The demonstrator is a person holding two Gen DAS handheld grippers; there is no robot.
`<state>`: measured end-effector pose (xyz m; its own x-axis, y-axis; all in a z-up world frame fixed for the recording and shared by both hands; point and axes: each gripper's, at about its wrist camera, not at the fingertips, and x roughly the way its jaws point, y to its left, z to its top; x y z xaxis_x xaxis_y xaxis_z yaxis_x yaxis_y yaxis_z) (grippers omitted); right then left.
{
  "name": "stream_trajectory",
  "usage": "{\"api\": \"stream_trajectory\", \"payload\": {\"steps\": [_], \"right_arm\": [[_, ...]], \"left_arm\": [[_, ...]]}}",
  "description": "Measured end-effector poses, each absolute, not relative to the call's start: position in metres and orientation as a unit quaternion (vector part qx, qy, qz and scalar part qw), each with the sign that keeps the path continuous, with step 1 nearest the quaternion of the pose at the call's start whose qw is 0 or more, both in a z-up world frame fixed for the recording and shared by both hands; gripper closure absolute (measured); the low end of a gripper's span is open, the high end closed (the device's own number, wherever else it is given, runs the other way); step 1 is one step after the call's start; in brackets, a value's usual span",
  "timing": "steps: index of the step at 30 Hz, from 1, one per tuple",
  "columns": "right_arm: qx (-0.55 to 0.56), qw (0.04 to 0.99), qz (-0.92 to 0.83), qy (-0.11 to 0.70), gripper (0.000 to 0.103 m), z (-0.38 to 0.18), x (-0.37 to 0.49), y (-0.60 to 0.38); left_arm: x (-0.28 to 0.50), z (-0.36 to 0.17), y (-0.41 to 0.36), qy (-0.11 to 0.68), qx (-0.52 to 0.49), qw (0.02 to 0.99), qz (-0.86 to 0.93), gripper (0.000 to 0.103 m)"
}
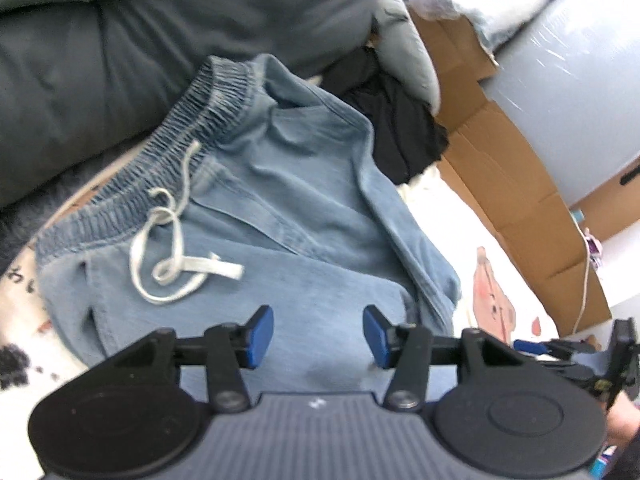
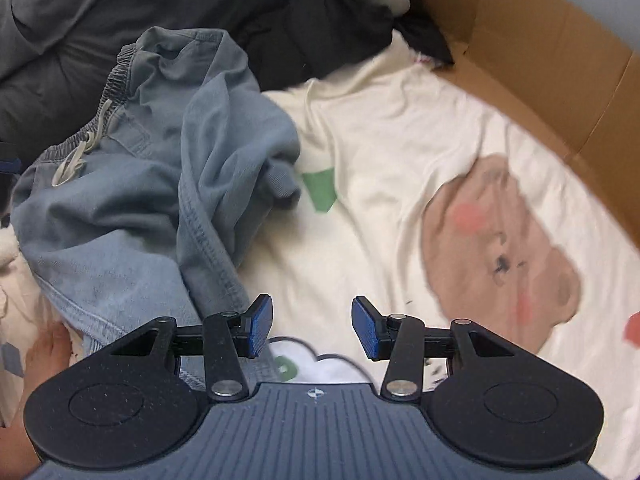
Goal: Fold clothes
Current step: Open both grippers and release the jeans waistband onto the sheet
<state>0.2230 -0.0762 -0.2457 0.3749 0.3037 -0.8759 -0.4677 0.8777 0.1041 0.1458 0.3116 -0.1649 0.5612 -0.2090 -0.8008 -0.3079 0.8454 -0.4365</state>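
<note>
The blue shorts lie crumpled on the cream bear blanket, waistband farthest from both tongs. Left tongs hover spread above them; right tongs, spread and empty, sit just beside their hem.

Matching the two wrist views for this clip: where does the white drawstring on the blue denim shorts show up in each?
Left wrist view: the white drawstring lies left of centre, looped just below the elastic waistband.
Right wrist view: the drawstring sits far left, small, hanging from the same waistband.
Shared landmark: the brown bear print on the cream sheet, at the right in both views.
</note>
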Motion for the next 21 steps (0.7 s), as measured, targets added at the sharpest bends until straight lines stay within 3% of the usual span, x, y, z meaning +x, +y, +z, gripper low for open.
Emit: {"api": "stream_trajectory", "payload": {"steps": [21], "right_arm": [[0.017,0.773,0.232,0.59,0.054,-0.302,0.17,-0.084]], "left_arm": [[0.154,-0.202,0.263,0.518,-0.272,0.811,-0.016,0.05]]}}
